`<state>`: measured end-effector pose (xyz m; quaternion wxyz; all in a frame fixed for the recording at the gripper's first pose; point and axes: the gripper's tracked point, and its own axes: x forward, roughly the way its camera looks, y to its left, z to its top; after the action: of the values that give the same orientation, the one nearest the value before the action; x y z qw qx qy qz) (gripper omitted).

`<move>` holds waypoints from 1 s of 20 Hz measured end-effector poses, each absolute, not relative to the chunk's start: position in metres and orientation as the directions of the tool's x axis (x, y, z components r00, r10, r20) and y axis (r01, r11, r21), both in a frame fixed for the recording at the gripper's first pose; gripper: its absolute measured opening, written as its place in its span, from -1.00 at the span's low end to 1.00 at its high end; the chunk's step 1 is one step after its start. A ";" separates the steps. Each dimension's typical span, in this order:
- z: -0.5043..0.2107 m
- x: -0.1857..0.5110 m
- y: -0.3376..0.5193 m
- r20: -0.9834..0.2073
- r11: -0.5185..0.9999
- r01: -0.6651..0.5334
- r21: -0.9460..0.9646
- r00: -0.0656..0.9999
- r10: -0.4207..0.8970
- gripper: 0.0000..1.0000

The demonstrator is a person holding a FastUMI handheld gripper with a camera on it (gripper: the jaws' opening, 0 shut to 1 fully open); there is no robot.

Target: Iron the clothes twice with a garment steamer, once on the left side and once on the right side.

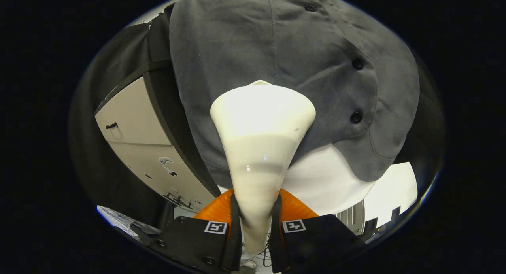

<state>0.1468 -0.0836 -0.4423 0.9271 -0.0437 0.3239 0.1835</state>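
Observation:
A cream-white garment steamer [261, 147] rises from between my fingers, its narrow handle clamped by both of them and its wide head flaring out ahead. My gripper [256, 218] is shut on that handle. The steamer head rests against a grey button-up shirt [276, 48] hanging just beyond it, on the part left of the button placket. Three dark buttons [357, 63] run down the shirt to the right of the steamer head. The shirt's lower hem curves just behind the steamer's neck.
A white surface [328, 183] lies below the shirt's hem. Left of the shirt stands a pale panel [134, 123] with dark framing and black cloth around it. Some equipment shows low on the right, beyond the white surface.

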 end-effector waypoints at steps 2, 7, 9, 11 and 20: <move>-0.453 0.142 -0.086 -0.634 0.929 -0.370 0.032 0.711 0.305 -0.26; -0.459 0.125 -0.093 -0.665 0.933 -0.355 0.052 0.685 0.298 -0.26; -0.440 0.122 -0.095 -0.639 0.934 -0.348 0.075 0.703 0.313 -0.26; -0.420 0.114 -0.104 -0.634 0.934 -0.349 0.079 0.705 0.317 -0.27; -0.273 0.124 -0.128 -0.501 0.938 -0.345 0.037 0.806 0.316 -0.27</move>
<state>0.1237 -0.1275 -0.2728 0.9498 -0.0278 0.2586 0.1740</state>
